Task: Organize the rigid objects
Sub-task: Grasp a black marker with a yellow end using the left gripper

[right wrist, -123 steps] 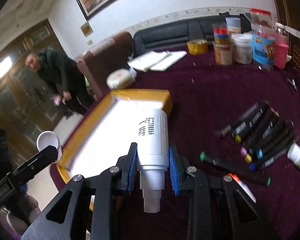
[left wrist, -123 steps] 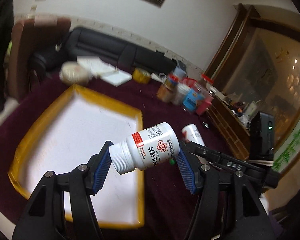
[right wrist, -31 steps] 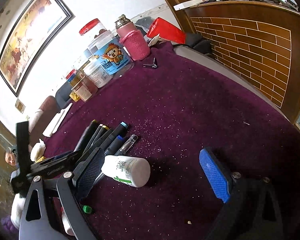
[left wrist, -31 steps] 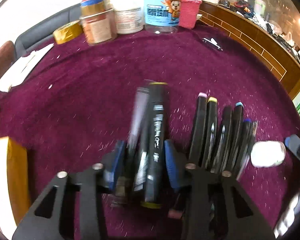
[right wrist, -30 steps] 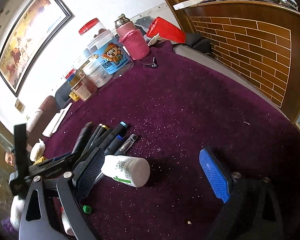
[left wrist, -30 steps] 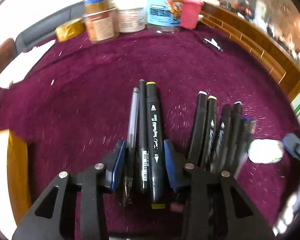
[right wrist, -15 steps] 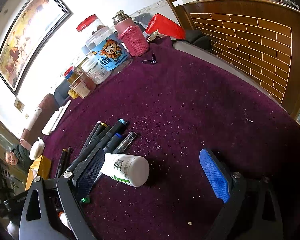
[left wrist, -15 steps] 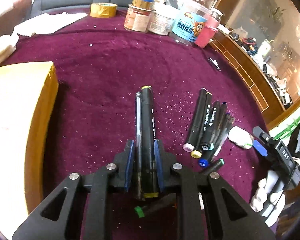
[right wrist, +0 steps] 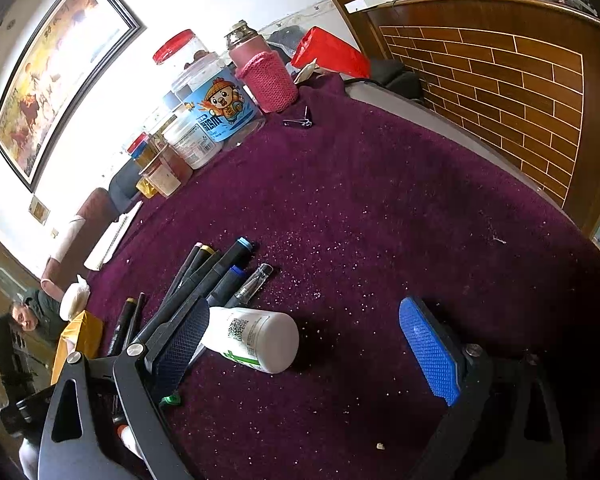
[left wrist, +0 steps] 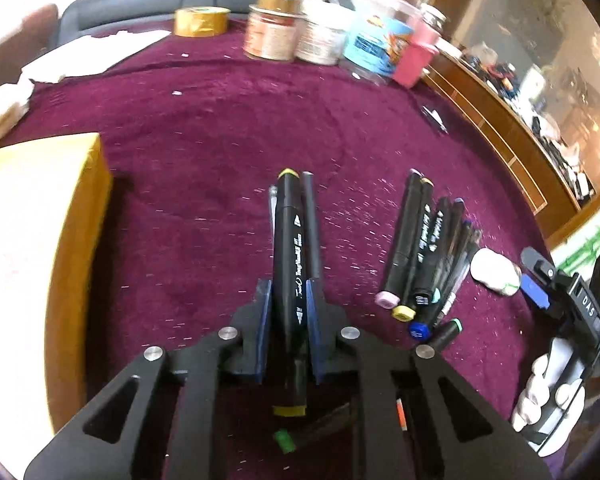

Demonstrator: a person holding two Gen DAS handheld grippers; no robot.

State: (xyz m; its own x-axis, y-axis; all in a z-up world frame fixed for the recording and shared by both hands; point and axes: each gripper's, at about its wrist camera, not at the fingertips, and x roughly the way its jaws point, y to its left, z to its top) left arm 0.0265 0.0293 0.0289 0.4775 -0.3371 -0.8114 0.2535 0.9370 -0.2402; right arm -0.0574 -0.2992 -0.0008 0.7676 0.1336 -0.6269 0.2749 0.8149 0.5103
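Fuzzy maroon cloth (right wrist: 380,208), glossy black plastic markers (left wrist: 410,240), smooth white, probably plastic, bottle (right wrist: 256,338)

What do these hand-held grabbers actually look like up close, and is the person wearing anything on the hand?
Each is a black plastic frame of angular struts with triangular cut-outs and silver bolt heads. The left gripper and the right gripper both end in two flat fingers faced with blue textured pads. Seen from the left wrist view, the right one carries white "DAS" lettering, and the hand on it wears a white glove.
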